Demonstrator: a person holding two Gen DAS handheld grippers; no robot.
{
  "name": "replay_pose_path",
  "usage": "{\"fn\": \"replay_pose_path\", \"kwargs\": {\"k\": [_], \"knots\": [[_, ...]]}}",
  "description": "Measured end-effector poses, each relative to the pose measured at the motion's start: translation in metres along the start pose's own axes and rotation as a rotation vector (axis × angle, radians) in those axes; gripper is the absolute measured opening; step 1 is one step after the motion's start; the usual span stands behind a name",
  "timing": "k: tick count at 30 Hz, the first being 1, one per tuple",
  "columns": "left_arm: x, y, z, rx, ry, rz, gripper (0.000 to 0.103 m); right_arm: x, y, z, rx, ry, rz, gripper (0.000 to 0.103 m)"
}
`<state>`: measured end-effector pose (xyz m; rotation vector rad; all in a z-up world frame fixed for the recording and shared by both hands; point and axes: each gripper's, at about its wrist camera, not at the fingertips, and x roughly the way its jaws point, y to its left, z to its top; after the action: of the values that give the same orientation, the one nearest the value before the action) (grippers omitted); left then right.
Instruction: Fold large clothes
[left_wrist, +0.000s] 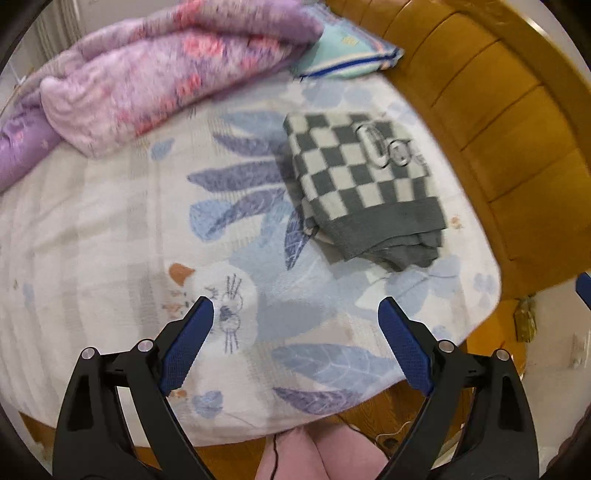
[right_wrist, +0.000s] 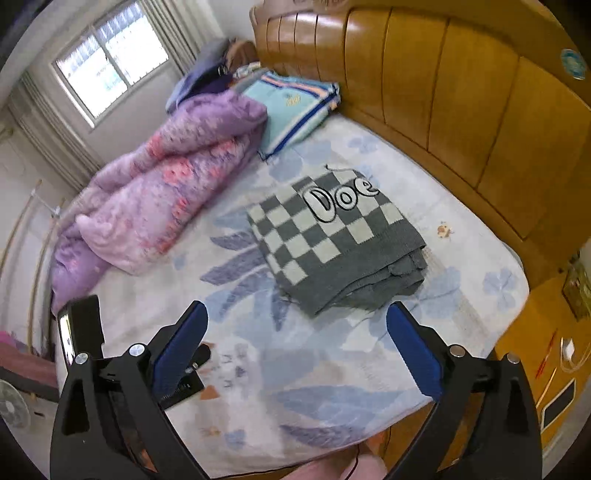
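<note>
we hold both tongs up above the bed (left_wrist: 110, 221), tilted down toward it. our left tongs (left_wrist: 295, 306) are spread wide, blue pads well apart, with nothing between them but the view of the printed sheet below. our right tongs (right_wrist: 297, 310) are spread just as wide and pinch nothing either.

the checked sweater (left_wrist: 362, 184) lies folded on the sheet, a neat grey-and-cream bundle with a plain grey band along its near edge and folded grey layers showing at one corner. white bubble lettering shows on its upper side in the right wrist view (right_wrist: 341, 195). it sits on the side of the bed near the wooden headboard (left_wrist: 498, 122), apart from both tongs and touching neither.

a crumpled purple floral quilt (left_wrist: 166, 74) is heaped along the far side of the bed, and a teal striped pillow (left_wrist: 351, 51) lies beside it against the headboard. in the right wrist view we see our left tongs' black body low on the left, over the sheet. a window (right_wrist: 107, 55) is bright beyond the quilt. pink cloth at the bottom edge of the left wrist view (left_wrist: 321, 454) belongs to us, at the foot of the bed.
</note>
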<state>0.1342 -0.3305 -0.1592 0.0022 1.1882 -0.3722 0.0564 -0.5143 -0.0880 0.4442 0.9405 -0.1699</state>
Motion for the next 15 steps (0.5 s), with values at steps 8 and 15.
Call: {"fn": "replay_pose_path", "kwargs": {"k": [8,15], "knots": [[-0.117,0.003,-0.047,0.055,-0.148,0.001,0.092,-0.068,0.047,-0.041,-0.135,-0.079,-0.115,0.094],[-0.212,0.035,-0.083,0.037,-0.301,0.015,0.097,-0.126,0.082,-0.074,-0.167,-0.189,-0.106,0.095]]}}
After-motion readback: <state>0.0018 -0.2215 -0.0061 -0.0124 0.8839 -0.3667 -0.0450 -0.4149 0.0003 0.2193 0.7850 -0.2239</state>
